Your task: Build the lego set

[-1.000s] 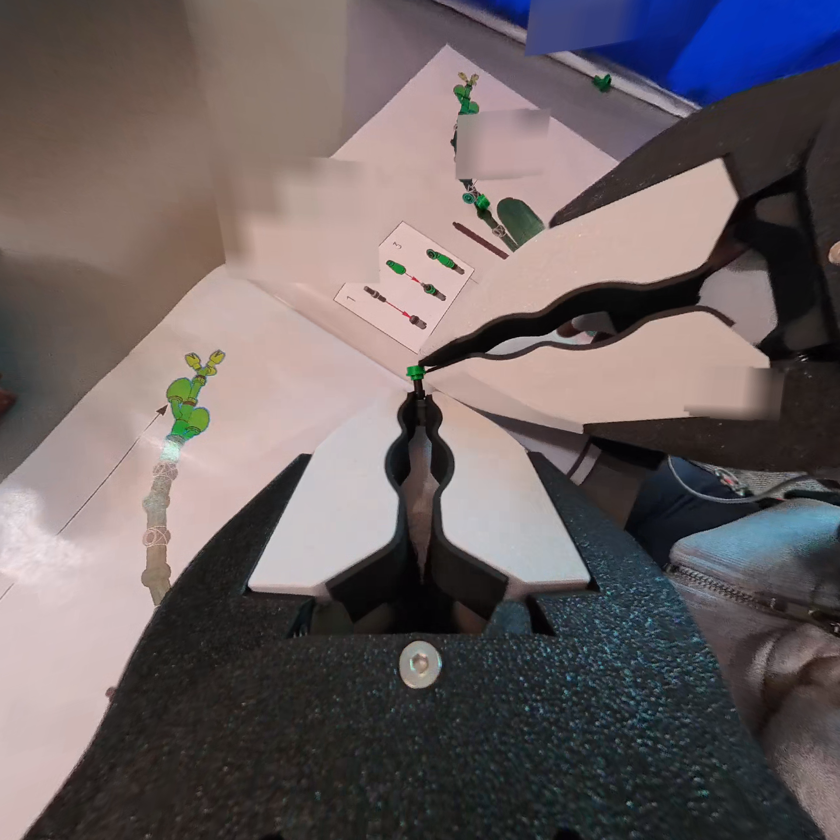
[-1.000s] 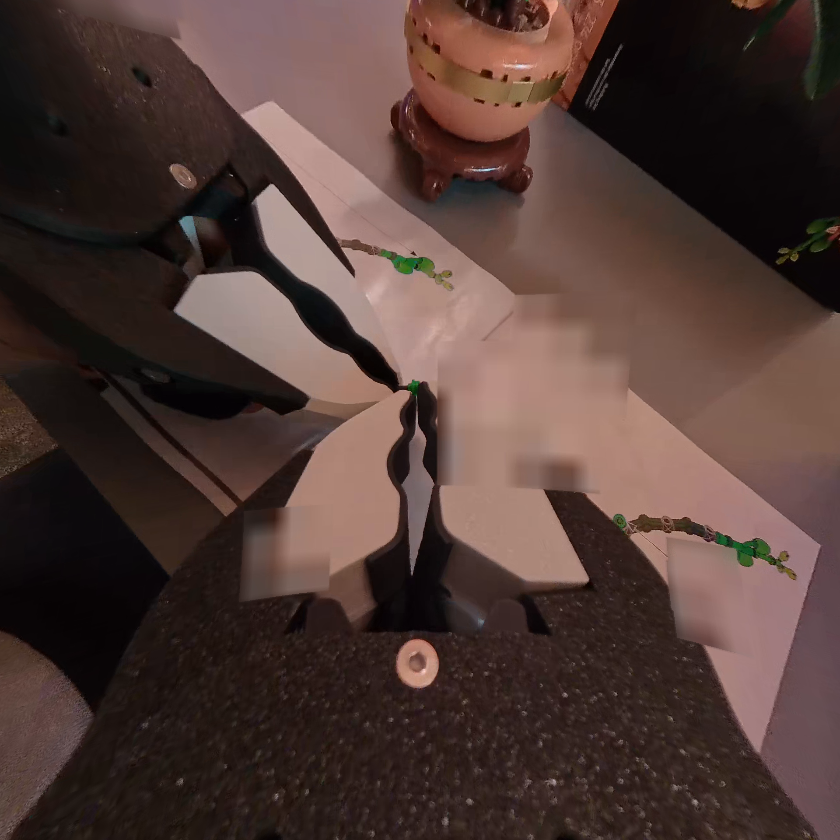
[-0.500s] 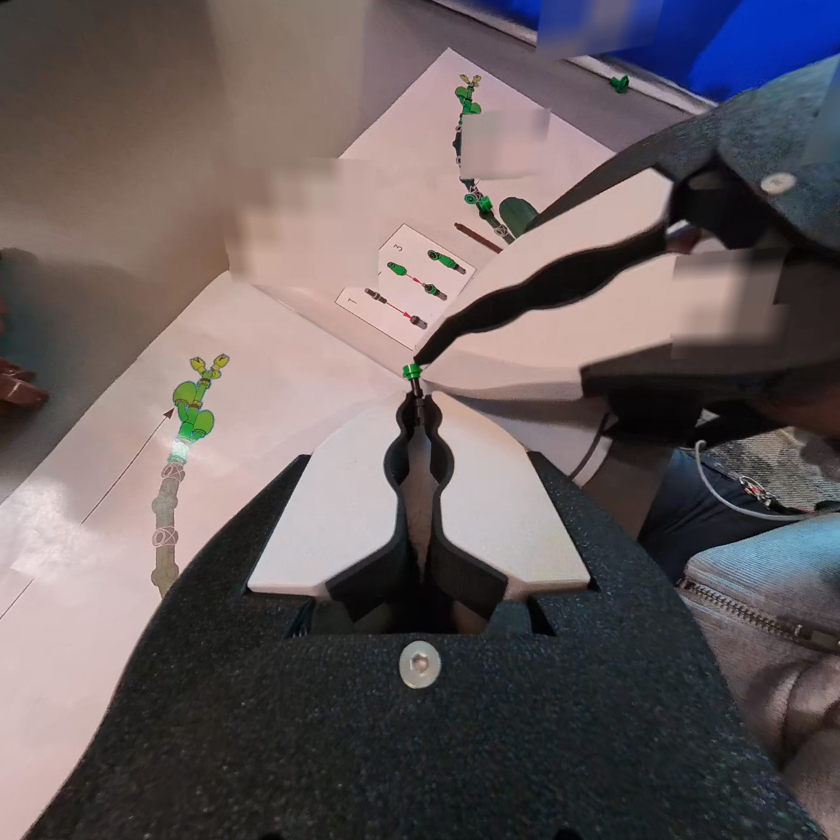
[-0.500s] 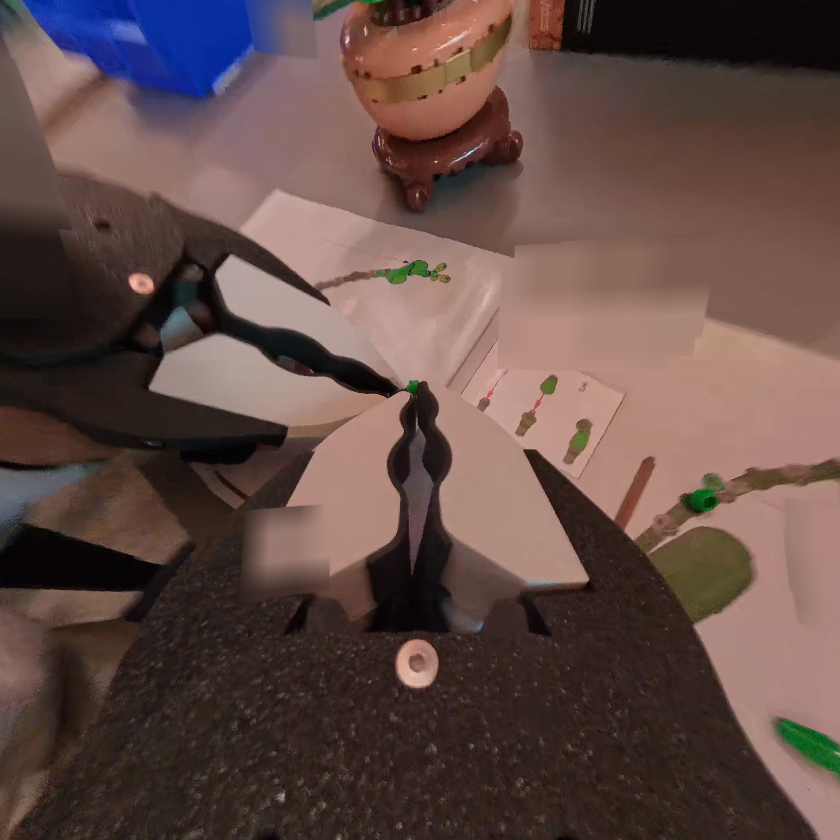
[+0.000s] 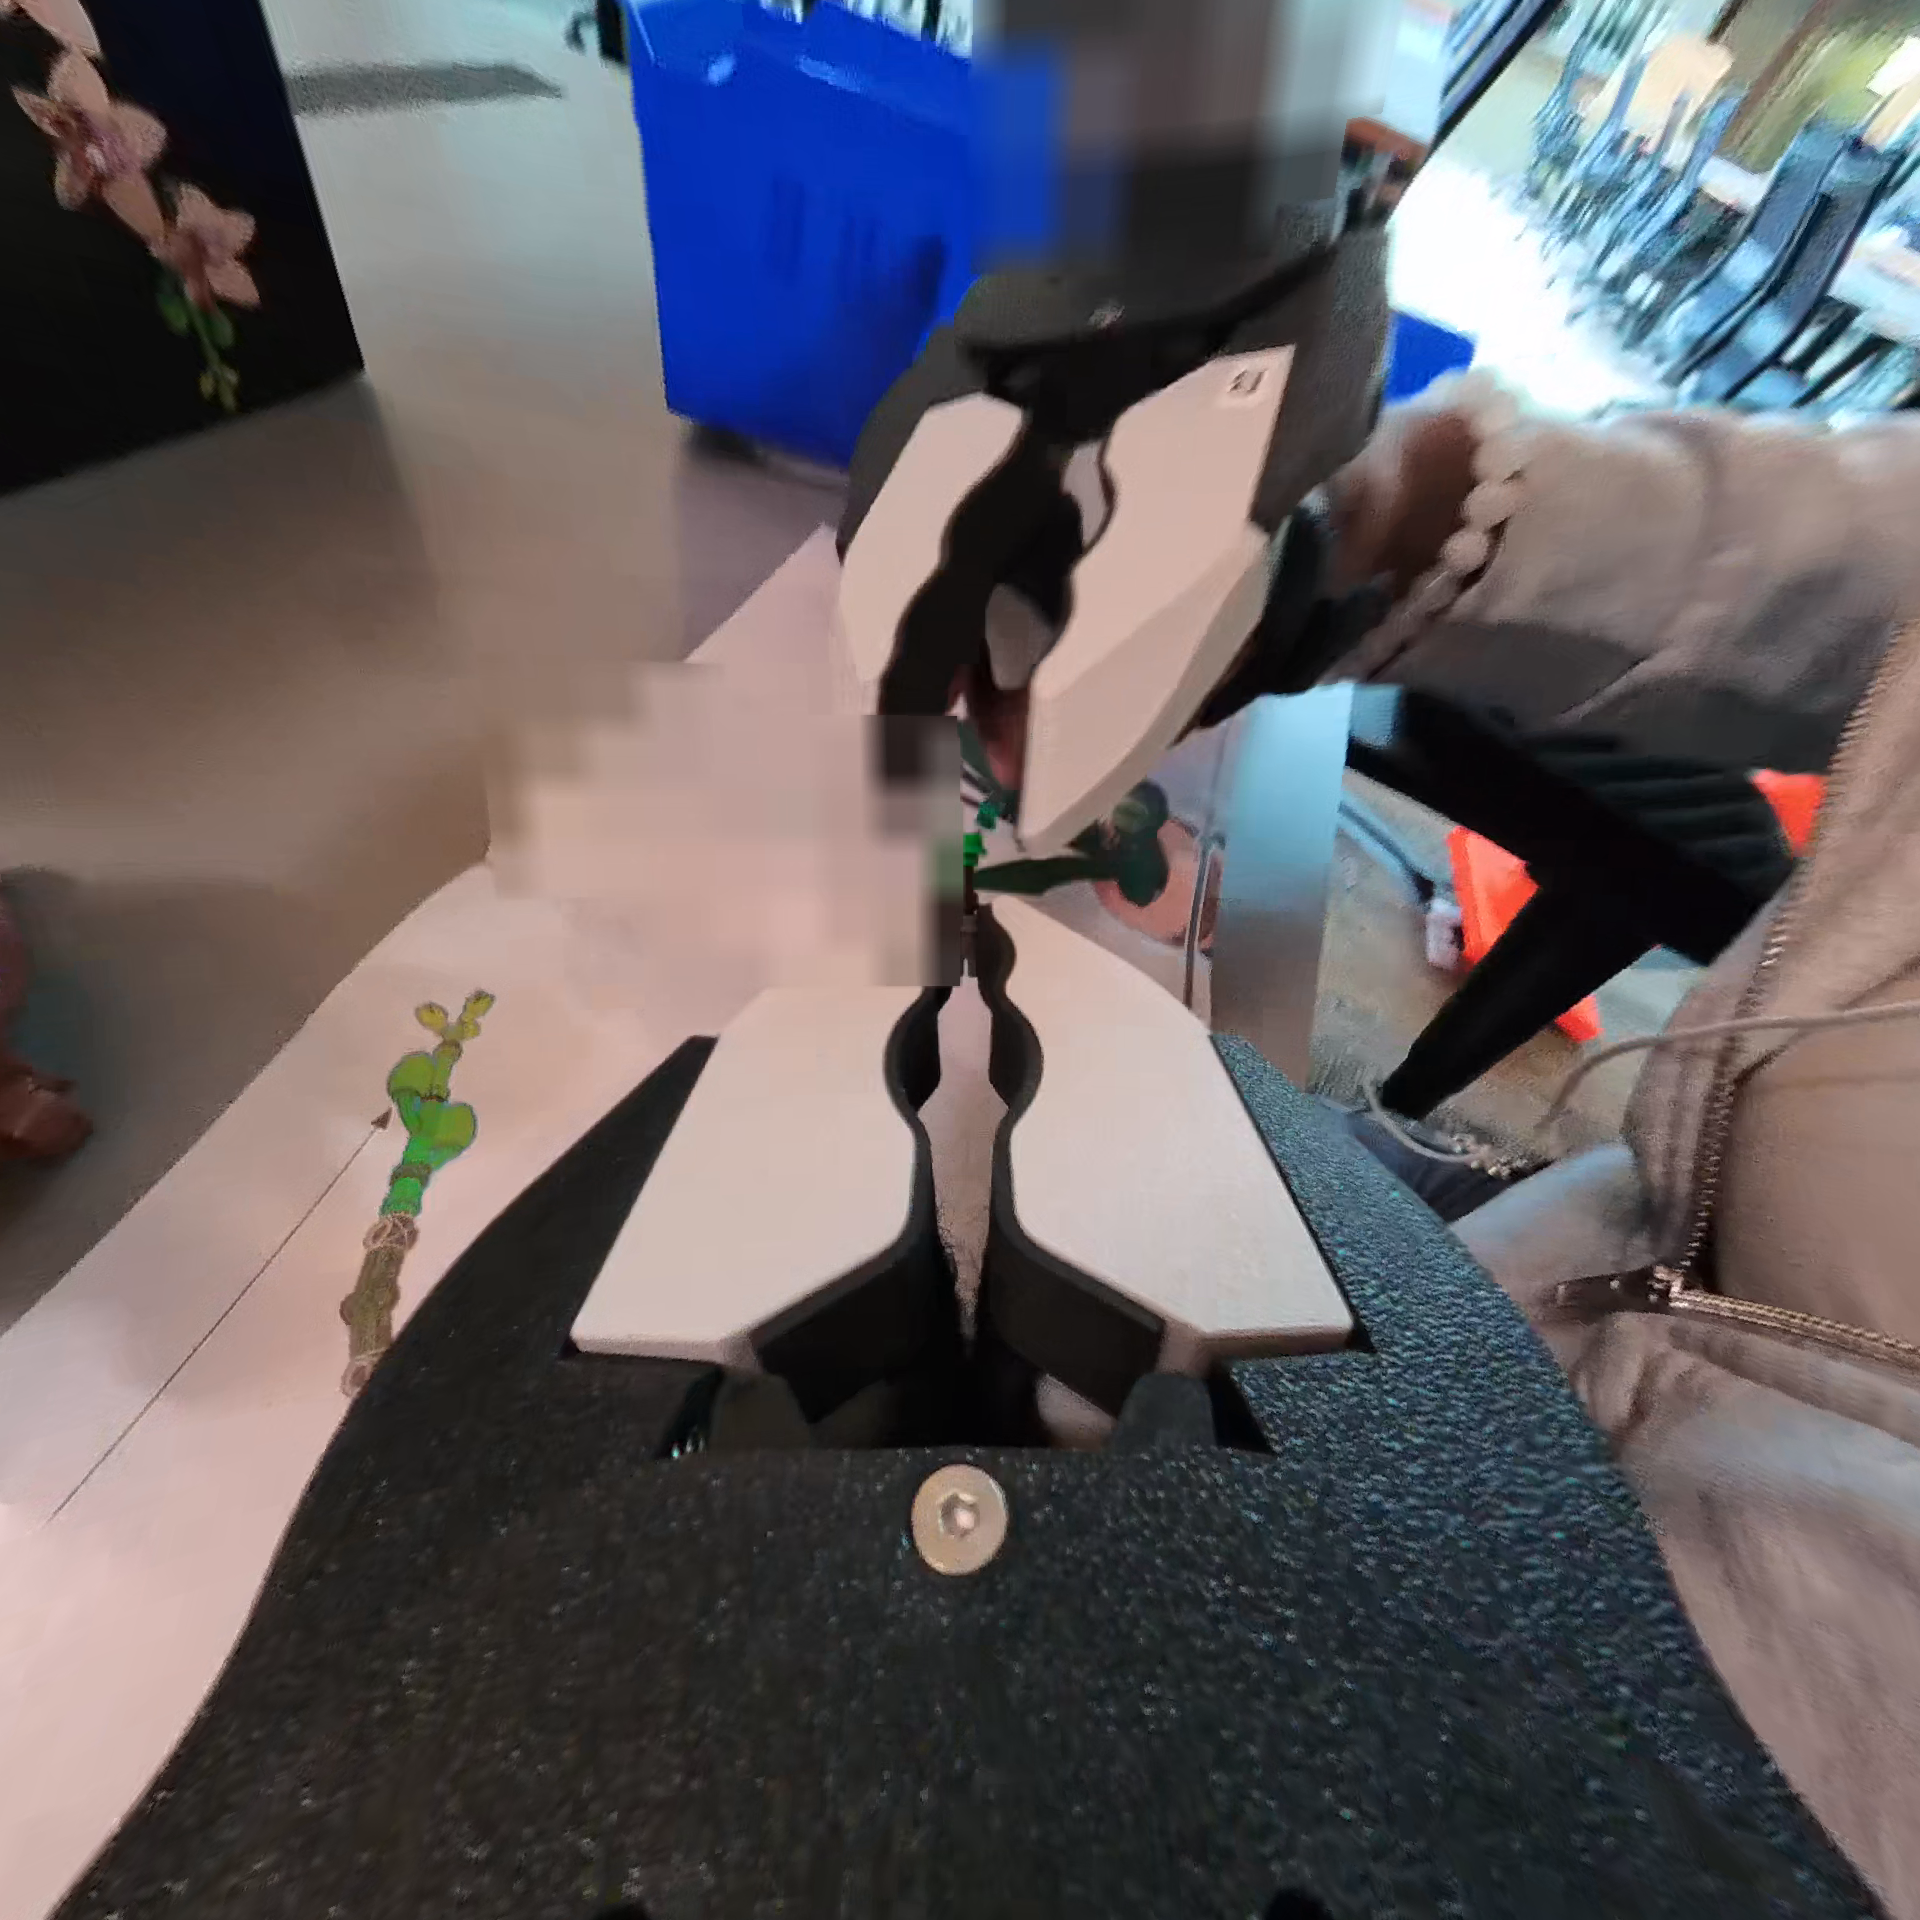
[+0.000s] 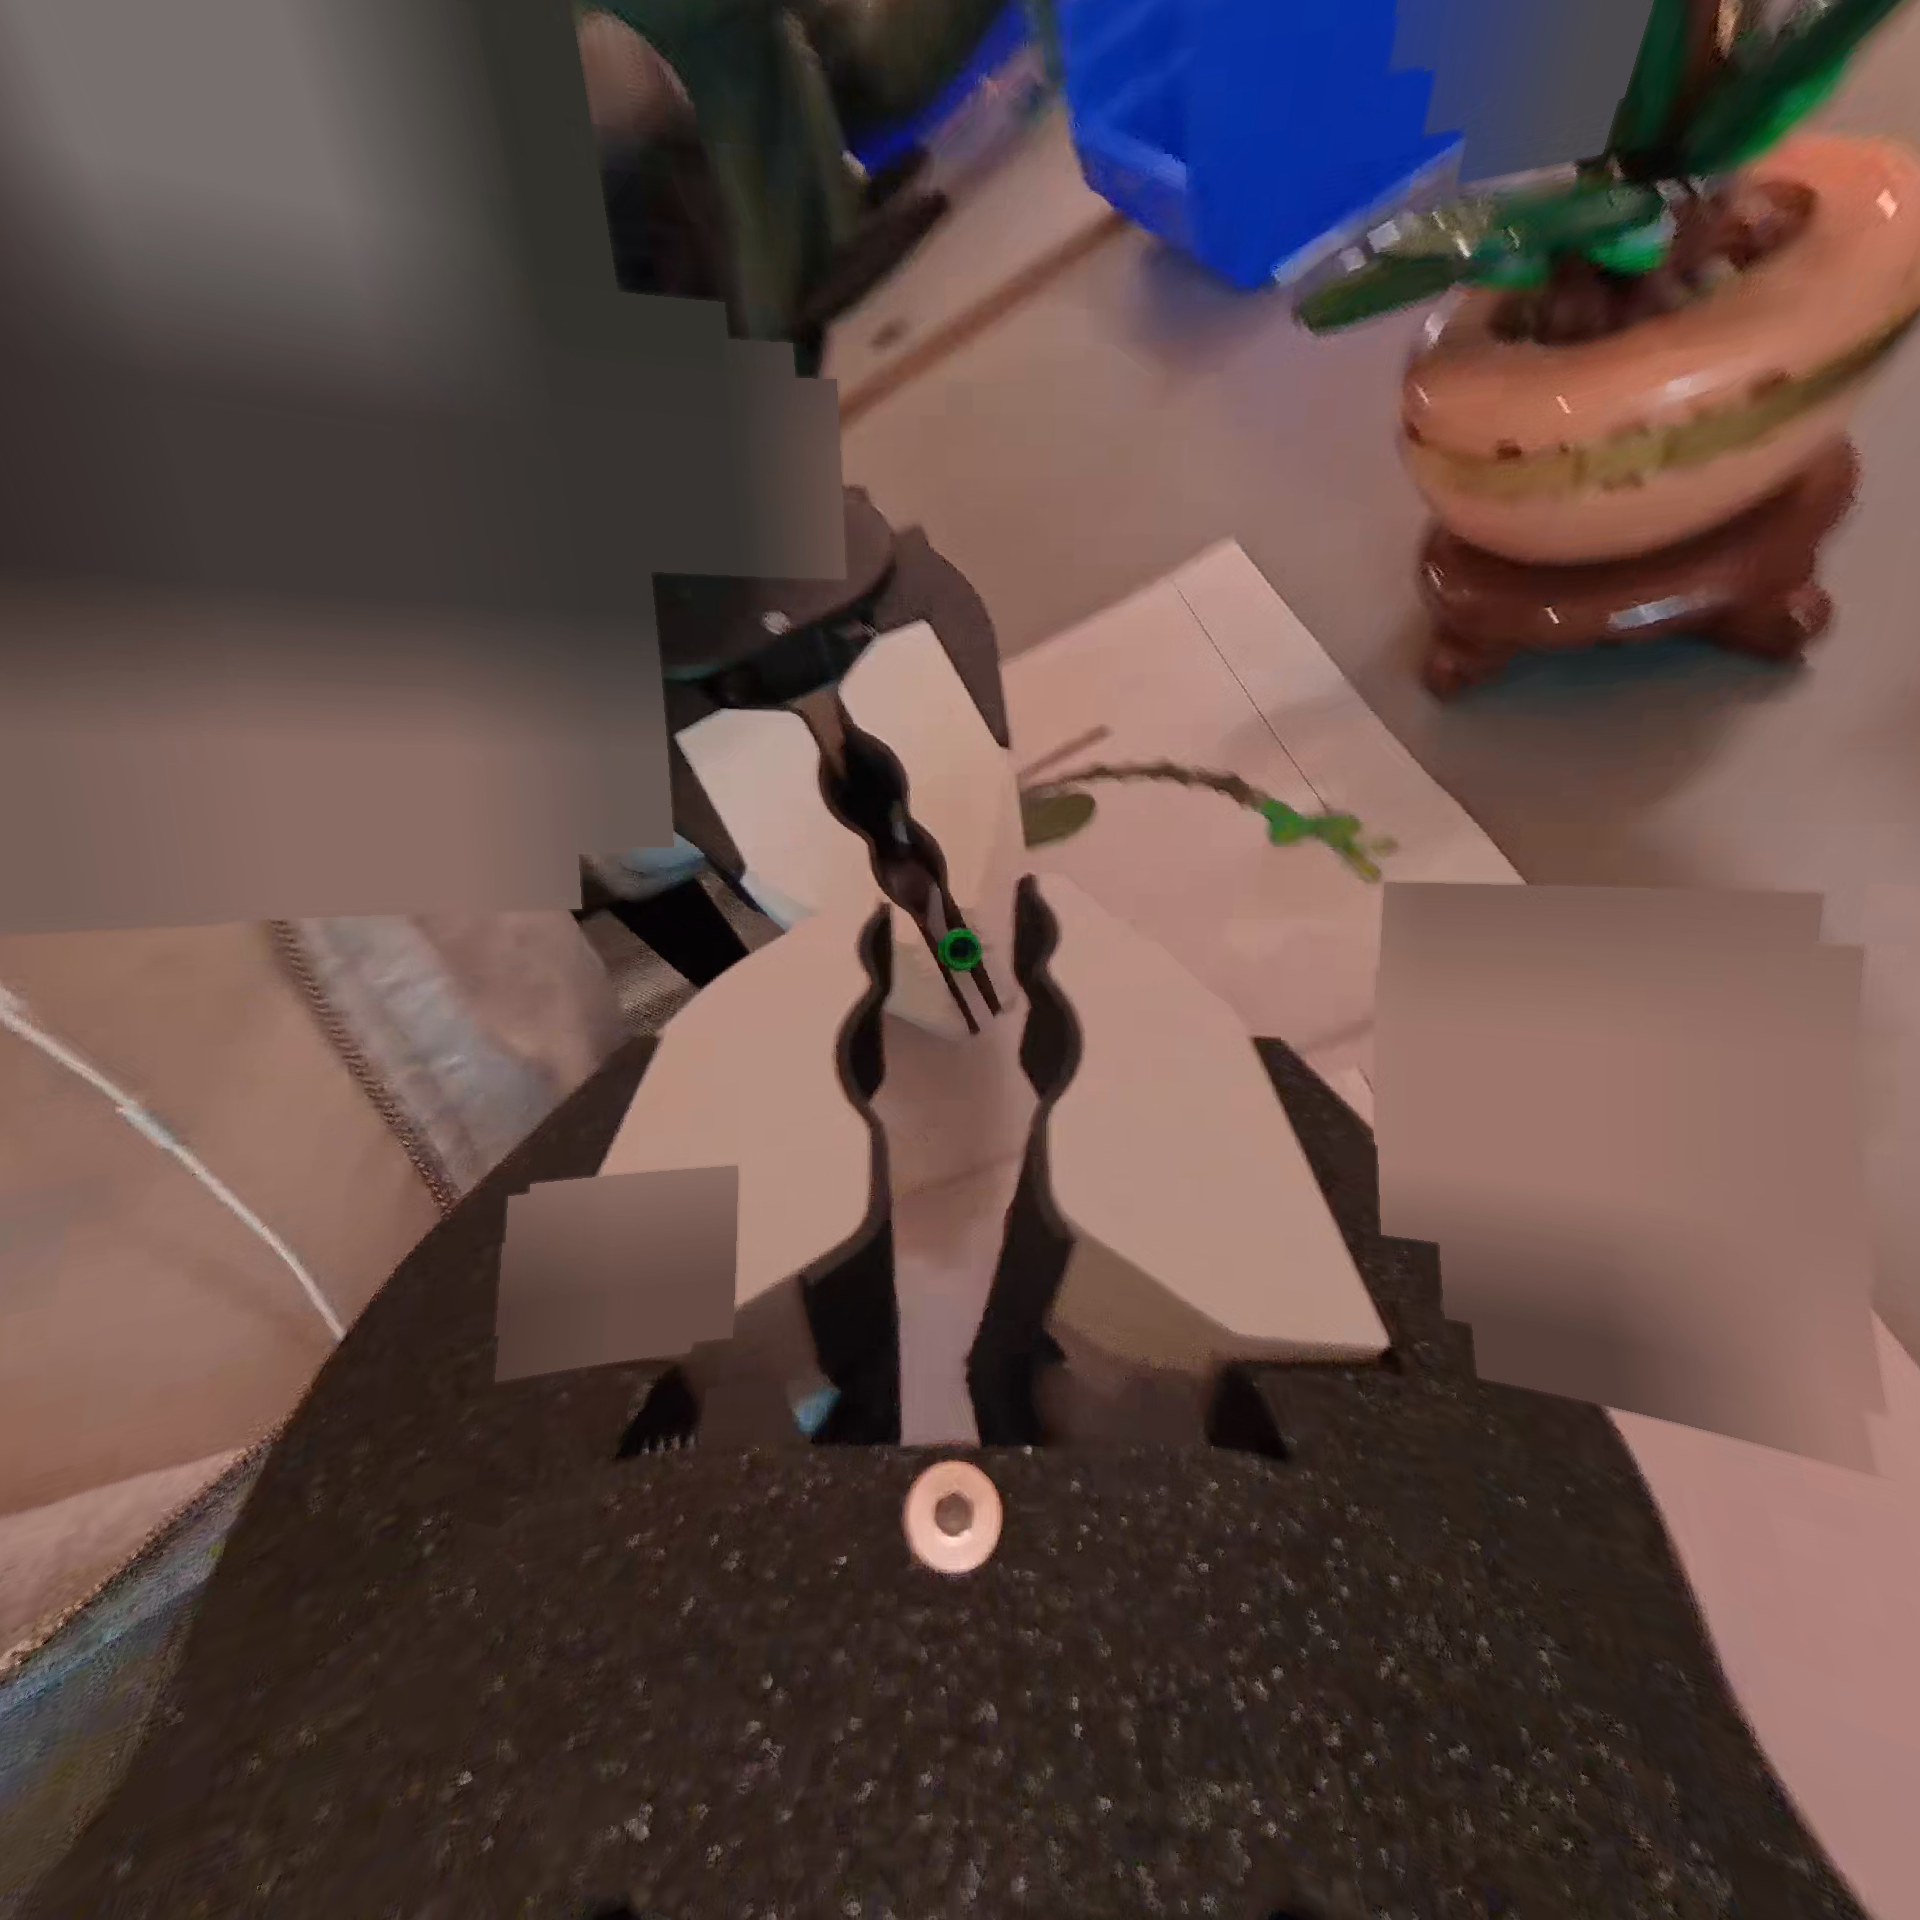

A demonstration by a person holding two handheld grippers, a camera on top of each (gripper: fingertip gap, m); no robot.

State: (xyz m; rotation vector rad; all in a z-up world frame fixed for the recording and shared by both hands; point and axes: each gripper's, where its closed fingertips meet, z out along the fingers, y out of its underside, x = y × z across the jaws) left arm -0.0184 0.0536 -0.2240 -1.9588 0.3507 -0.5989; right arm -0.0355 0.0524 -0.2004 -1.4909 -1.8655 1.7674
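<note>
Two grippers in play. Left gripper (image 5: 966, 961) near-closed, tips pinching thin dark pin with small green piece (image 6: 959, 949) on its end; seen end-on from right wrist view, sitting between right fingers. Right gripper (image 6: 956, 914) open, fingers (image 6: 1039, 935) apart, not touching green piece, nothing in grasp. Printed instruction sheet (image 6: 1299, 727) underneath on grey table (image 5: 260, 540), plant drawing (image 5: 416, 1122) at 9 o'clock in left view. Pink pot with green leaves (image 6: 1621, 447) at 2 o'clock in right view. Blue bin (image 5: 790, 208) at 12 o'clock, far.
</note>
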